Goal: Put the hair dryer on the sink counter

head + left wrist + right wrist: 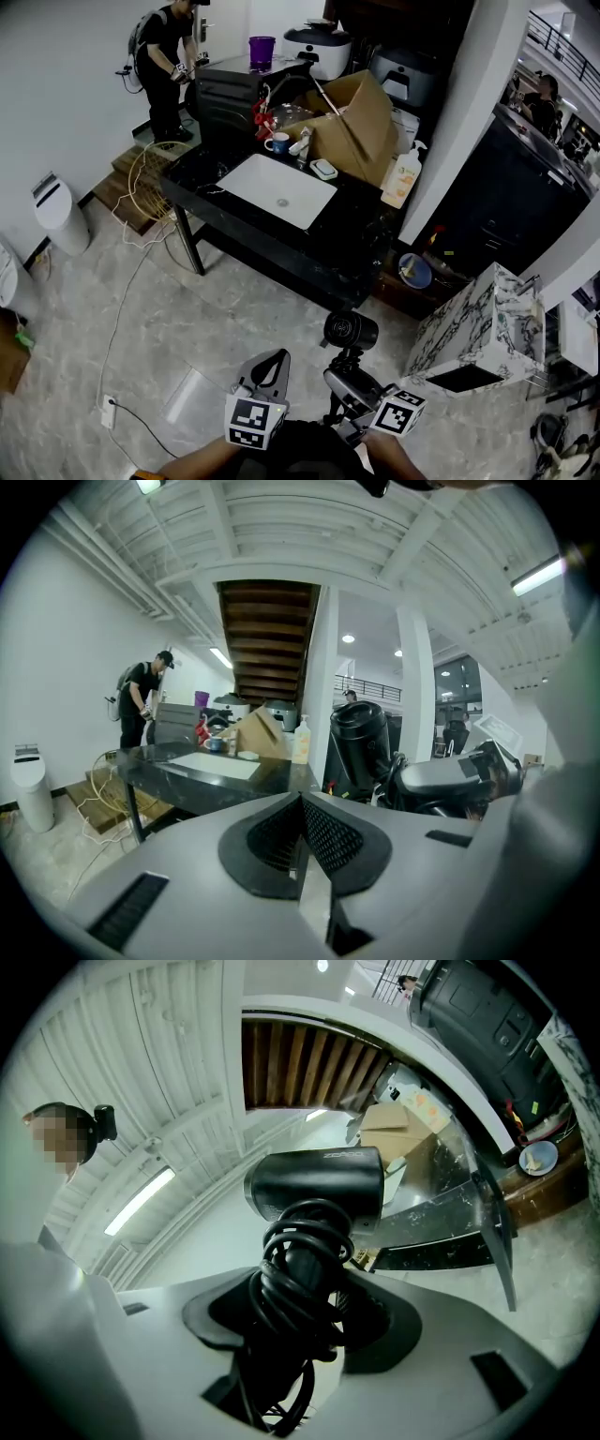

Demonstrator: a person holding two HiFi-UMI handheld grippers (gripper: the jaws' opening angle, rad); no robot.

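In the head view, nearest the lens, the left claw (277, 356) is seen with its jaws drawn together on nothing. Just beside it the right claw (345, 377) is clamped on the cord-wrapped handle of the black, barrel-shaped plastic hair dryer (351, 330), which is held upright above the floor. The black stone counter (323, 251) with its white rectangular sink basin (278, 190) lies well ahead of both claws and apart from the dryer.

In the left gripper view the jaws are shown meeting at their tips and empty. The dryer is seen to their right, and the counter ahead to the left.

In the right gripper view the handle and its coiled black cord (298, 1283) are gripped between the jaws, with the counter far beyond the barrel.

The pick-up is judged done. The carry to the counter, the set-down and the release are judged left.
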